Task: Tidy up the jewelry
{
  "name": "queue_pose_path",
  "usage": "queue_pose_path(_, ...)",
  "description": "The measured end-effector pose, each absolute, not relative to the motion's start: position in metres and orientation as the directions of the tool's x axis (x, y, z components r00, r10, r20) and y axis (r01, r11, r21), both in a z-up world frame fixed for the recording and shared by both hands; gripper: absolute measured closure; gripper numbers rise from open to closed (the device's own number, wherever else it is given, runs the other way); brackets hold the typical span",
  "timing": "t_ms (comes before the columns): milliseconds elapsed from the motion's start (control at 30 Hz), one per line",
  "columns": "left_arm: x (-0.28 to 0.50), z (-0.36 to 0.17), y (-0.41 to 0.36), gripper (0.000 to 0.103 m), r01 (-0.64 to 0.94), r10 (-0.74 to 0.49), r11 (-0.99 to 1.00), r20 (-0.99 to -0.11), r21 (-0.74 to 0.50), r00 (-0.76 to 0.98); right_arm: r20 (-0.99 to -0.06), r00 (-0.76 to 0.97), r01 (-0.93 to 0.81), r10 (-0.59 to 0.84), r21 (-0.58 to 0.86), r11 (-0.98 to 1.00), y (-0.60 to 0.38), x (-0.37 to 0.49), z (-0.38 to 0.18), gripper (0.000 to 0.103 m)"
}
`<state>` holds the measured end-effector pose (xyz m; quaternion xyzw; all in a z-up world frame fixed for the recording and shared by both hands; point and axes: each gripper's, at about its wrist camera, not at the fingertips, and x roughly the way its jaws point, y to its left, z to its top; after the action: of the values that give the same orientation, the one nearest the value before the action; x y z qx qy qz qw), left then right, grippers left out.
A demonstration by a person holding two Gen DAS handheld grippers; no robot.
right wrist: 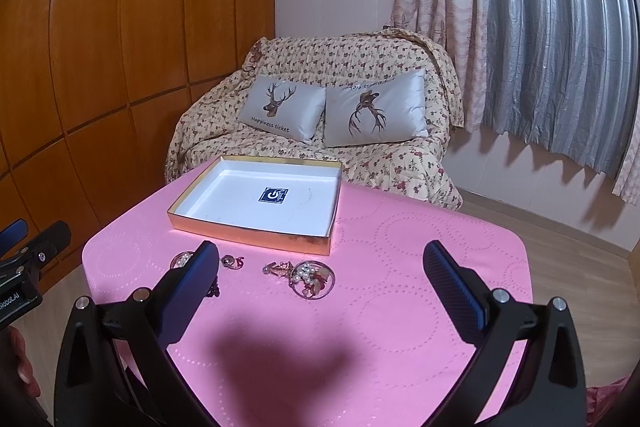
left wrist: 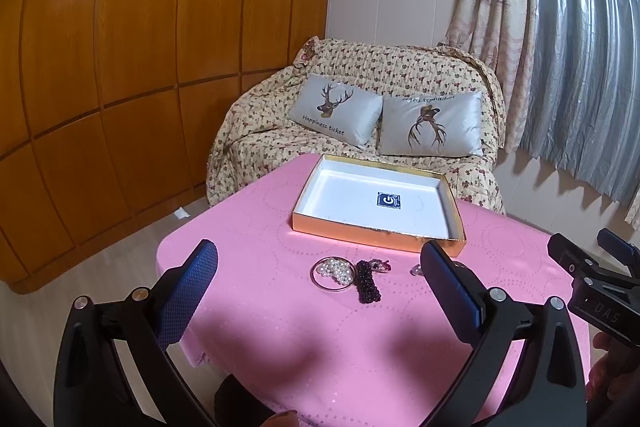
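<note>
Both claws, left claw (left wrist: 320,267) and right claw (right wrist: 320,263), hang spread apart over the pink-clothed surface (left wrist: 280,327); pearl and dark beaded jewelry (left wrist: 346,277) lies just before the shallow gold-edged white box (left wrist: 376,203).

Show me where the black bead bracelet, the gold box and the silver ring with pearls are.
black bead bracelet (left wrist: 367,282): left wrist view, middle of the beads.
gold box (left wrist: 376,233): left wrist view, near outer wall.
silver ring with pearls (left wrist: 316,281): left wrist view, left rim.
</note>
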<state>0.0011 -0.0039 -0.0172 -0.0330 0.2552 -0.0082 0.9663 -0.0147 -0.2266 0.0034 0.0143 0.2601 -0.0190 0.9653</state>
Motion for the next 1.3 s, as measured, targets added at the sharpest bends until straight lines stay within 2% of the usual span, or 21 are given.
queue_pose_path(1300,0.009,-0.027,-0.003,0.005,-0.017,-0.021,0.998,-0.531,-0.067,0.847,-0.533,0.846,0.013,0.001,0.022,1.0,-0.224,-0.001,-0.016,0.103)
